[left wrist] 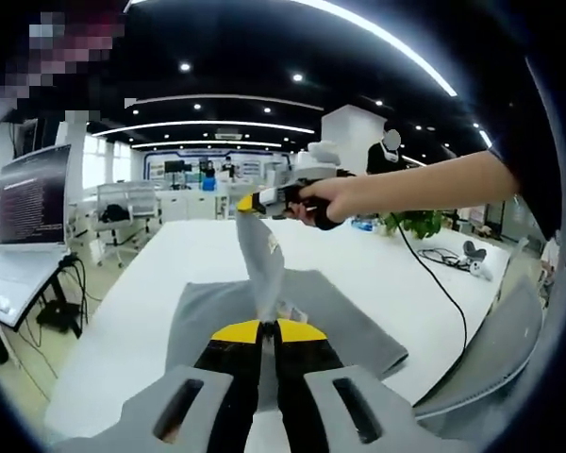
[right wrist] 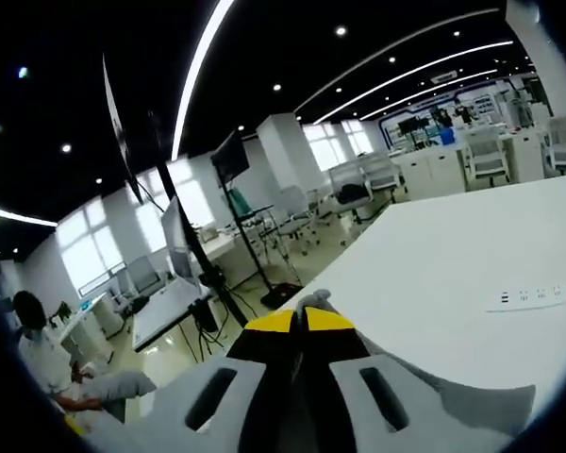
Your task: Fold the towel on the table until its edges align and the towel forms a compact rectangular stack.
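Observation:
A grey towel lies on the white table in the left gripper view. One strip of it is pulled up off the table between the two grippers. My left gripper is shut on the strip's lower end, just above the flat cloth. The right gripper, held by a hand, pinches the strip's upper end higher and farther off. In the right gripper view my right gripper is shut with a bit of grey towel sticking out past its tips, and more towel hangs below.
An open laptop stands on a stand left of the table. A black cable and a plant sit at the table's right, with a grey chair beside it. A white power strip lies on the table. A monitor on a pole stands beyond.

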`<state>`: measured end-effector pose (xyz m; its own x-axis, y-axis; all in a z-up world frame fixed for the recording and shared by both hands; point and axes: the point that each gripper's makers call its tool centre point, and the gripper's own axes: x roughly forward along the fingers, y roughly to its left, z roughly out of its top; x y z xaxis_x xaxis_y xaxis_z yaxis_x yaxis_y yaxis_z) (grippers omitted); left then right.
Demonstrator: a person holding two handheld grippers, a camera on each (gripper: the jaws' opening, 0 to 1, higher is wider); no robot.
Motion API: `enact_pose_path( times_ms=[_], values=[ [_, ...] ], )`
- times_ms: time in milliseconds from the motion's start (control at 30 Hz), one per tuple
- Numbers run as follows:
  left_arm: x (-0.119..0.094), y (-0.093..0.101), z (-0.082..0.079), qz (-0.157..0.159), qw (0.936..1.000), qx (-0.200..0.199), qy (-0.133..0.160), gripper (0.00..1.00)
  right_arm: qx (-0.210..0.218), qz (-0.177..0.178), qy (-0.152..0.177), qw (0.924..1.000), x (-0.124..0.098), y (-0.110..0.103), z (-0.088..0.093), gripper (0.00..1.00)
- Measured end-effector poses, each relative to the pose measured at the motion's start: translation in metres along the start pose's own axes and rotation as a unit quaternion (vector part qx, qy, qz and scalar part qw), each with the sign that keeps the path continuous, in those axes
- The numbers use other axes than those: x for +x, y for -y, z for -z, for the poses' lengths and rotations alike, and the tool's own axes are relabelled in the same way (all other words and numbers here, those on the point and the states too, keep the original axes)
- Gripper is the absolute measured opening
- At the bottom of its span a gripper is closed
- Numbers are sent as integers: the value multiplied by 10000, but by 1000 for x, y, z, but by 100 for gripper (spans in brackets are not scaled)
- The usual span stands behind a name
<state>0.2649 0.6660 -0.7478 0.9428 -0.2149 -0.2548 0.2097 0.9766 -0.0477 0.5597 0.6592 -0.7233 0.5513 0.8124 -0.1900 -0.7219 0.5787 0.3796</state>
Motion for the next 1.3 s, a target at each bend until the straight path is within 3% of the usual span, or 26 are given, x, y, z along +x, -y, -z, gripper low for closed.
enact_pose_path(
  times_ms=[200,500,633,1067,1133,1300],
  values=[
    [4,-24,25,-168,9992,-333,-139,5,66,195,-144,9997,18,7,20,0],
    [5,-54,60,-436,9919,-1167,-246,5,120,356,-377,9986,34,9,45,0],
    [4,-52,57,-432,9920,-1161,-255,5,85,382,-400,9984,35,3,47,0],
    [-3,-46,5,-379,9948,-933,178,5,145,299,-28,9994,40,-5,17,0],
    [-2,-53,10,-475,9945,-916,153,5,142,278,-30,9995,45,-7,17,0],
    [3,-76,50,-832,9882,-1271,-179,5,38,335,-268,9991,60,-3,38,0]
  ],
)
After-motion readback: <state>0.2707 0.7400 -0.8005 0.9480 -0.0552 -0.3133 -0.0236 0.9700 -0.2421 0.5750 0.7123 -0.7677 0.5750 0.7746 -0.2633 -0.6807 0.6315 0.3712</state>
